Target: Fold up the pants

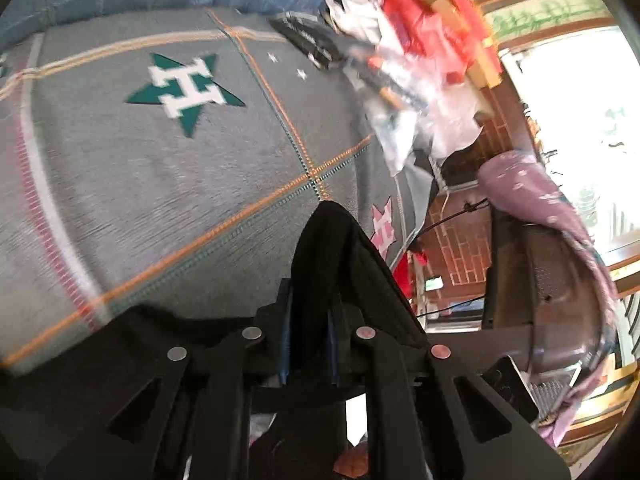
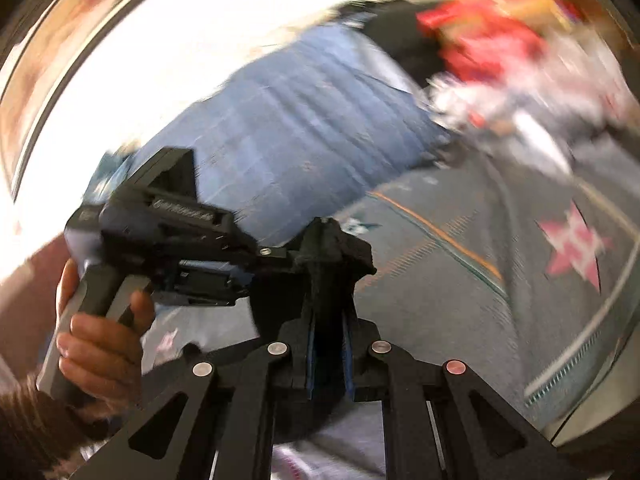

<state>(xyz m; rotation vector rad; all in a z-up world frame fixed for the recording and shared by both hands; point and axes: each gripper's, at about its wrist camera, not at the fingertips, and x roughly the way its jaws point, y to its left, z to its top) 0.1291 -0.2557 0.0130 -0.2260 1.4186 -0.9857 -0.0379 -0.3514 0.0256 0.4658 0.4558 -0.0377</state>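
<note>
Black pants bunch up in a peak between the blue pads of my left gripper, which is shut on the cloth and held above the grey bedspread. In the right wrist view my right gripper is likewise shut on a wad of the black pants. The left gripper comes in from the left, its tip right beside that wad, with a person's hand on its handle. Both views are motion-blurred. The rest of the pants hangs below, out of sight.
The bedspread carries a green star and a pink star. A blue quilt lies at its far side. A red and white clutter pile sits at the bed's edge. Purple cloth drapes a dark chair over the brick floor.
</note>
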